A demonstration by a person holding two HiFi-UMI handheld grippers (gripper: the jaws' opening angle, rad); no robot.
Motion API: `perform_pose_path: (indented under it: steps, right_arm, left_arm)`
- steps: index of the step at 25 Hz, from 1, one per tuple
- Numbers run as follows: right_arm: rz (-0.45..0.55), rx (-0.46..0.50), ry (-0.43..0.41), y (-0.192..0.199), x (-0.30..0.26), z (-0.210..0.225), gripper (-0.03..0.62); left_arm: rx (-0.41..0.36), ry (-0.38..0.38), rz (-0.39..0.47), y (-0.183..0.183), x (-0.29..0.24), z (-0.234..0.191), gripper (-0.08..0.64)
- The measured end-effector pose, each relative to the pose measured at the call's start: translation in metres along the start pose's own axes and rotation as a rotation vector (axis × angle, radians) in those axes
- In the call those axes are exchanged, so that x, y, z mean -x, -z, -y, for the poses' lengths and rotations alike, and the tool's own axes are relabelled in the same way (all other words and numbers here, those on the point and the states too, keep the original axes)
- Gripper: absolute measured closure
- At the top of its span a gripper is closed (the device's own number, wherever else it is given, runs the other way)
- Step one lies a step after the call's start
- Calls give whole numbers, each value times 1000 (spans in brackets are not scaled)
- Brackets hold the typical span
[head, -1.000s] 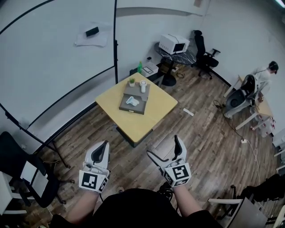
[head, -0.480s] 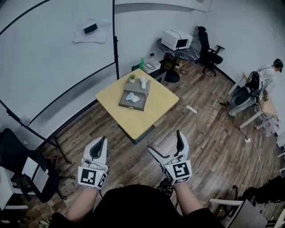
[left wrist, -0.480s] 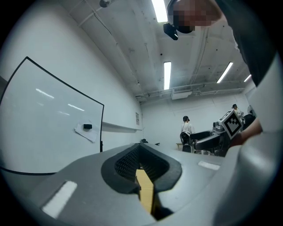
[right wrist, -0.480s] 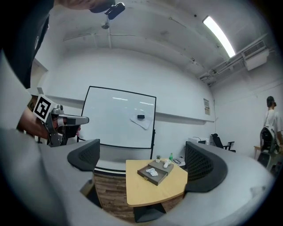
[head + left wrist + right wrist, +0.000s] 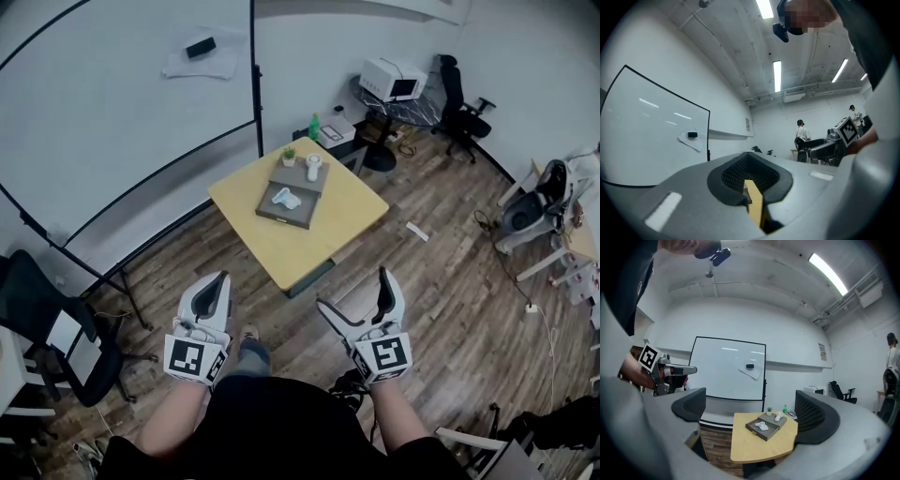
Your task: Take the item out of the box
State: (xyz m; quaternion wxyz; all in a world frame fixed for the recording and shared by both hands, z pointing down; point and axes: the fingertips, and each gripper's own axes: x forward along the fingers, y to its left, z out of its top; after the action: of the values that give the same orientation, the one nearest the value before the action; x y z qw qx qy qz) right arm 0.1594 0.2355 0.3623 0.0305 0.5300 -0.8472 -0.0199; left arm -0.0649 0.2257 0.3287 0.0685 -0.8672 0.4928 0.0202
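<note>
While the white lumpy item [image 5: 284, 197] lay in the shallow grey box [image 5: 280, 221] at upper centre, far from both, the left gripper [image 5: 218, 282], jaws pressed together, would likely only nudge it; the right gripper [image 5: 356, 292] gaped wide.

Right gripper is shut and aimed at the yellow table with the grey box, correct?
No: the right gripper is open, jaws apart and empty, as the right gripper view shows. It is aimed at the yellow table with the grey box.

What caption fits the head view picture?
Left claw shut, right claw open, facing a yellow table with a white item in a box.
</note>
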Motion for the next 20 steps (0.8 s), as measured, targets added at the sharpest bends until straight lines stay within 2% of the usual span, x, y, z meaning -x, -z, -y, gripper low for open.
perform_pose_path:
  steps: [4,11,20]
  right_arm:
    - [22,5,25,-3,-22,18,-6]
    - [-6,15,48,6,-88,44,-6]
    - [-102,46,61,16,-231,77,-6]
  left_arm:
    - [5,-3,16,4,-23,-15,560]
    - [54,31,-7,43,-91,-56,560]
    - [105,75,-22,81,-212,-154,560]
